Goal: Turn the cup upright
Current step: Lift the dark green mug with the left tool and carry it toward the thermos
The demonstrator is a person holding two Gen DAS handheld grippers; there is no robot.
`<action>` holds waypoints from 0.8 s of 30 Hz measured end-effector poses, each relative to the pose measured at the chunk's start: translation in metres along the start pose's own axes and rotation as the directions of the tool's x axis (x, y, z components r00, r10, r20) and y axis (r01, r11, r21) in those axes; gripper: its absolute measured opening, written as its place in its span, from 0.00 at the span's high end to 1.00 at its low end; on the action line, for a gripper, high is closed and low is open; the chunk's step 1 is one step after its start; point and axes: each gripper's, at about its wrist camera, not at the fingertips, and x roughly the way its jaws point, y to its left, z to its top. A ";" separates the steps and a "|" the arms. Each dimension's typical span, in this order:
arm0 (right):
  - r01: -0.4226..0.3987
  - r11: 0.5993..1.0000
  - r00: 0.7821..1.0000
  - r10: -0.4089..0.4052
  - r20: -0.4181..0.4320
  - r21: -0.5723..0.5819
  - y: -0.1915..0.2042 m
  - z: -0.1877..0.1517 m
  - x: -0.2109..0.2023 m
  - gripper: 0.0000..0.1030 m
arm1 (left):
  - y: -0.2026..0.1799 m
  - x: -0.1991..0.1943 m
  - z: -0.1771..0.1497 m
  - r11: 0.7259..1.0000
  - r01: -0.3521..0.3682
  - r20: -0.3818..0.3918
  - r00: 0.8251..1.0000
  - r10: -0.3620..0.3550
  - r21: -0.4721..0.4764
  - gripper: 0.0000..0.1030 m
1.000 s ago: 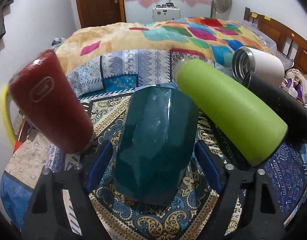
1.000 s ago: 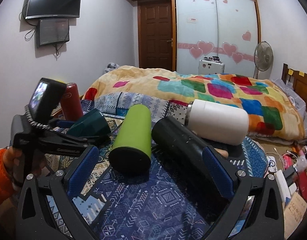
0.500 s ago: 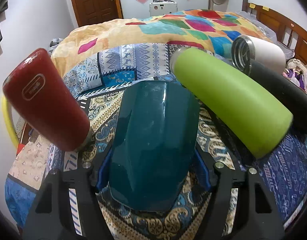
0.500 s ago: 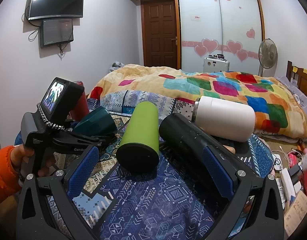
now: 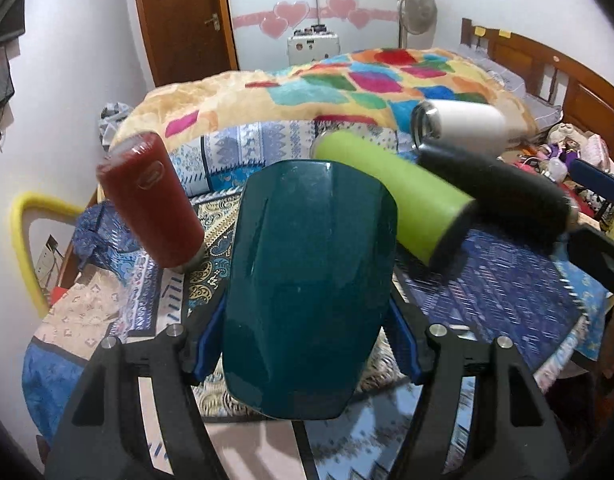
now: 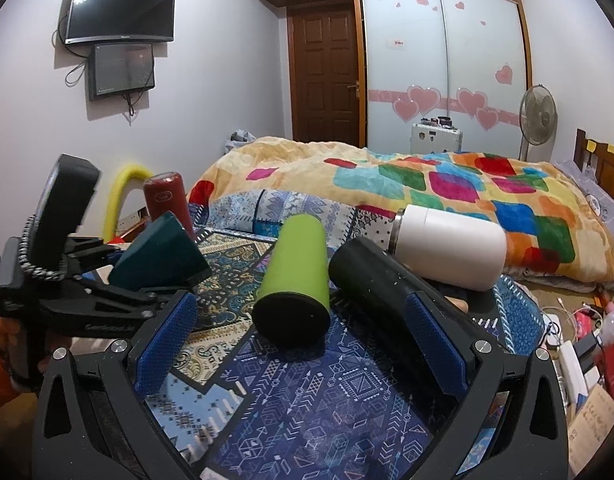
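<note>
My left gripper point(image 5: 307, 344) is shut on a dark teal cup point(image 5: 307, 280) and holds it lifted off the patterned cloth, its wide mouth toward the camera. In the right wrist view the teal cup point(image 6: 159, 256) is tilted in the left gripper point(image 6: 107, 300) at the left. A green cup point(image 6: 295, 276), a black cup point(image 6: 379, 280) and a white cup point(image 6: 451, 244) lie on their sides. A red cup point(image 6: 165, 200) stands mouth down. My right gripper point(image 6: 303, 352) is open and empty, with the green and black cups beyond its fingers.
The cups rest on a blue patterned cloth point(image 6: 307, 392) over a low table beside a bed with a colourful blanket point(image 6: 427, 184). A yellow foam tube point(image 5: 23, 240) stands at the left. Clutter lies on the floor point(image 6: 587, 340) at the right.
My left gripper closed on the teal cup and lifted it off the cloth, tilting upward. My right gripper stayed open and drew back a little.
</note>
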 end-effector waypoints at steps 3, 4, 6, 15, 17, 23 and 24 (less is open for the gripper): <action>-0.002 1.000 1.000 0.002 0.010 0.002 0.001 0.001 -0.009 0.00 | -0.007 -0.019 -0.002 1.000 0.006 0.019 1.000 -0.006 0.010 0.33; -0.003 1.000 1.000 0.003 0.014 0.003 0.001 0.002 -0.012 0.00 | -0.010 -0.023 -0.004 1.000 0.007 0.024 1.000 -0.008 0.013 0.33; -0.003 1.000 1.000 0.003 0.023 0.004 0.001 0.003 -0.019 0.00 | -0.016 -0.035 -0.006 1.000 0.016 0.035 0.999 -0.017 0.020 0.33; 0.014 1.000 0.998 -0.015 0.056 0.026 -0.006 0.000 -0.049 0.00 | -0.053 -0.067 -0.019 0.997 0.054 0.063 0.996 -0.058 0.057 0.33; 0.021 0.999 0.998 -0.022 0.056 0.032 -0.009 -0.003 -0.054 0.00 | -0.061 -0.066 -0.021 0.996 0.070 0.061 0.995 -0.073 0.060 0.33; 0.050 0.997 0.998 -0.052 0.044 0.050 -0.018 -0.012 -0.064 0.00 | -0.083 -0.054 -0.026 0.991 0.116 0.045 0.992 -0.119 0.070 0.33; 0.052 0.997 0.998 -0.054 0.042 0.054 -0.020 -0.014 -0.066 0.00 | -0.088 -0.051 -0.027 0.990 0.124 0.042 0.991 -0.127 0.074 0.33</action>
